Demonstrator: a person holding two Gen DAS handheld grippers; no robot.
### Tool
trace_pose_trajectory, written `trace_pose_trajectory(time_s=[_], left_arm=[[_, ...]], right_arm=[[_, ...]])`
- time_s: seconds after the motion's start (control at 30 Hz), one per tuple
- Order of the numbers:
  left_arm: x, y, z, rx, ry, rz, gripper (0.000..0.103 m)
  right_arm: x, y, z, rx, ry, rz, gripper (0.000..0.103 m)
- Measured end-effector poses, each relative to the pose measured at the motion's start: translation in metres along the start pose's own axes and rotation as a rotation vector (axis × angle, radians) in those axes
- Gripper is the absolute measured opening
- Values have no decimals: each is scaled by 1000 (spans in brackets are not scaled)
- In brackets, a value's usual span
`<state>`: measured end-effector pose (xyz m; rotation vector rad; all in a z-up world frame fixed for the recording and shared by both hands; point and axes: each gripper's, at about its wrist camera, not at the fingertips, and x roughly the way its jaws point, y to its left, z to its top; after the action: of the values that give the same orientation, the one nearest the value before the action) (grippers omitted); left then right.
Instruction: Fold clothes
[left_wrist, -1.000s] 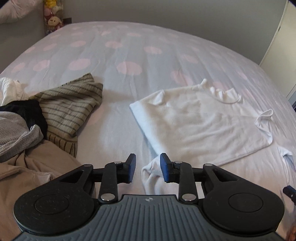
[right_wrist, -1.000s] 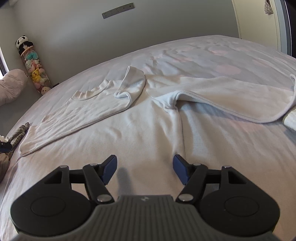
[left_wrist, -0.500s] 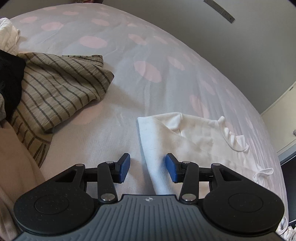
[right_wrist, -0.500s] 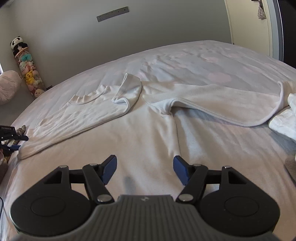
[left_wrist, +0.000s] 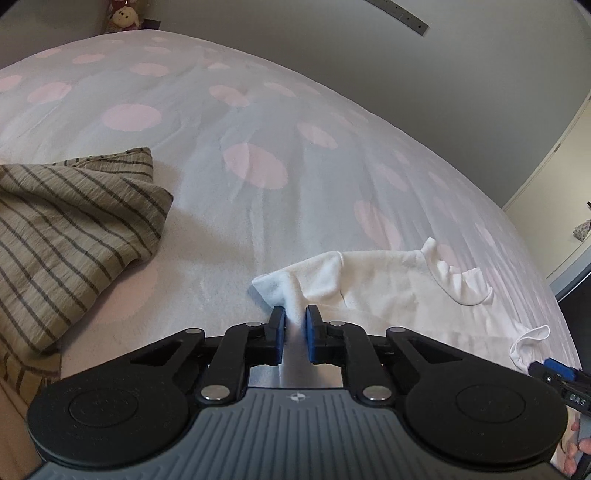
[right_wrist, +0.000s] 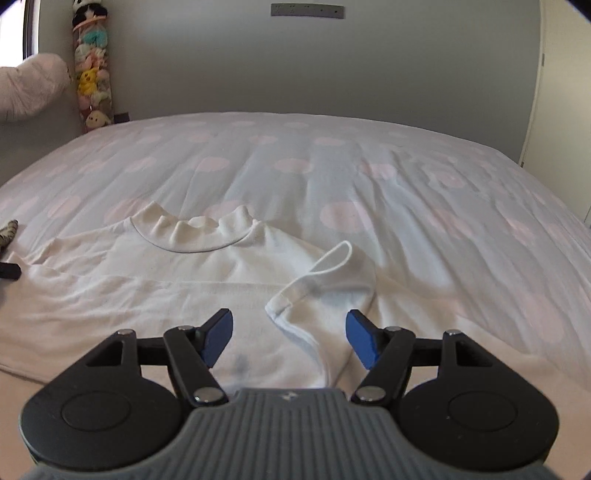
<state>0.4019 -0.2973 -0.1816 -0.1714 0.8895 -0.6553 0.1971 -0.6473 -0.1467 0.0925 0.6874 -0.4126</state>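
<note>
— White shirt (right_wrist: 155, 280) lies flat on the spotted bed (left_wrist: 258, 122), collar away from us. Our left gripper (left_wrist: 294, 325) has just closed and now pinches the shirt's left corner.

— And the right gripper (right_wrist: 288, 332)?

— Jaws spread wide, empty, hovering over the turned-up sleeve (right_wrist: 332, 280). We judge we're at the start of a fold: one corner taken, the other not yet.

— So next we lower the right, close on the cloth near that sleeve, then lift both together.

— Anything in the way?

— A striped garment (left_wrist: 74, 221) lies beside our left corner, apart from the shirt. Beyond the shirt the bed looks bare.
</note>
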Motion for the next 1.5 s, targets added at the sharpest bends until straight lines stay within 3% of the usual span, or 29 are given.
trace_pose_trajectory(time_s=[0.07,0.2,0.37,0.5,0.67,0.87,0.97,1.03,1.1,1.2,1.27,1.43,1.5], left_arm=[[-2,-1,2,9,-19,-14,6],[-14,-7,10,52,-96,-8,5],[-4,-6,6,75,-69,34,5],[-2,-7,3,74,-57,60,8],[-17,-8,2,52,-34,88,35],[-40,-12,-23,82,83,82,46],[-48,-19,-31,99,132,69,48],[-53,-25,-36,121,157,57,51],[-60,-30,-46,194,181,67,52],[-65,-37,-62,319,213,90,53],[-60,-40,-70,402,198,113,53],[-51,-44,-69,470,137,117,52],[-49,-43,-68,469,139,91,40]], right_arm=[[19,3,3,-30,37,-5,60],[22,-5,4,0,46,-27,11],[-17,-28,-4,104,-26,-92,12],[-18,-50,-25,185,40,-124,12],[-25,-69,-31,251,57,-165,14],[-41,-92,-27,306,52,-177,30],[-44,-96,-24,272,37,-98,56],[-40,-93,-23,222,42,-74,62],[-34,-96,-24,232,62,-72,62],[-25,-110,-29,345,90,-55,61],[-21,-115,-32,394,101,-51,58],[-10,-122,-35,481,114,-29,45],[-11,-123,-35,512,103,-18,28]])
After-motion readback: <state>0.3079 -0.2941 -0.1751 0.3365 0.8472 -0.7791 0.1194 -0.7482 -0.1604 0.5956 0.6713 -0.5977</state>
